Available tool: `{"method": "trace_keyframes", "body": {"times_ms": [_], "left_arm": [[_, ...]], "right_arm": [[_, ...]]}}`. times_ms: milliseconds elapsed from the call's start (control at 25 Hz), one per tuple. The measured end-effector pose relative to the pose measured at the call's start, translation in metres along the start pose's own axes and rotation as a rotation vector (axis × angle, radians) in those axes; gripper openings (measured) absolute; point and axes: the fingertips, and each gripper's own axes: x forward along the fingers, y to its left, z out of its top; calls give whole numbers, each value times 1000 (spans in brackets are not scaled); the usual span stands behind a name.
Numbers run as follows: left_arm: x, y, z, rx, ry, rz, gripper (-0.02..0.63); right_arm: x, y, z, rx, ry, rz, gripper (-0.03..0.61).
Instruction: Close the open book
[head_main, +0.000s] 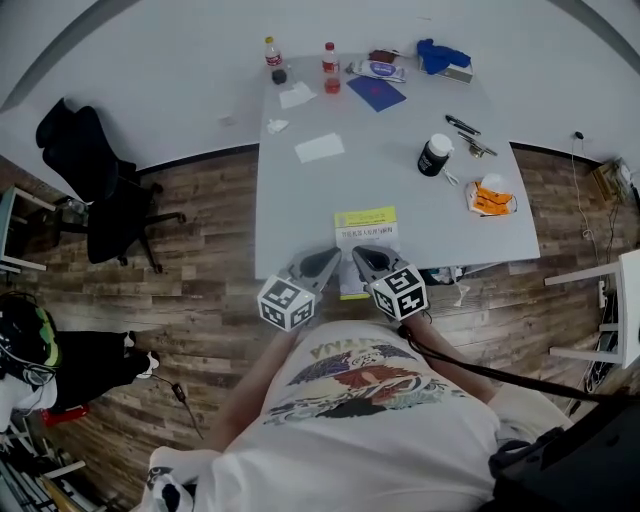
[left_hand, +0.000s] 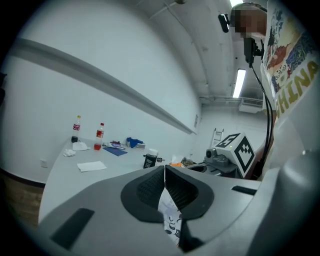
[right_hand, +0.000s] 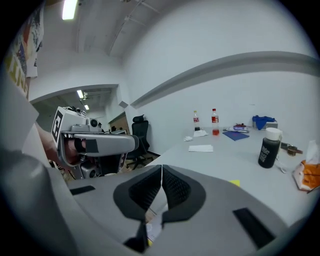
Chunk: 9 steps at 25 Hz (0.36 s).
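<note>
Grey rectangular table (head_main: 300, 200) runs near-to-far, w/ clutter at the far end. The open book with a yellow-green top band (head_main: 366, 222) lies at the table's near edge, about mid-width. Its long axis runs near-far, so most of it stretches away beyond both sets of fingertips.

Left gripper (head_main: 335, 256) and right gripper (head_main: 358, 252) sit side by side over the book's near end, tips angled toward each other. Neither is clearly closer: L is at the left margin, R is over the middle.

L jaws are clamped on a printed white page (left_hand: 169, 215), which hangs out below the pads. R jaws are pressed fully together, and a thin pale sheet seems caught btwn them, prob. the same leaf.

Which way the leaf must swing depends on where the spine lies, and I can't tell that here.
</note>
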Motion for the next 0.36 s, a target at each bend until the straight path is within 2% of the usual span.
{"method": "trace_keyframes", "body": {"times_ms": [360], "left_arm": [[22, -8, 4, -1, -1, -5, 14]], "right_arm": [[-7, -14, 2, -20, 9, 14, 23]]}}
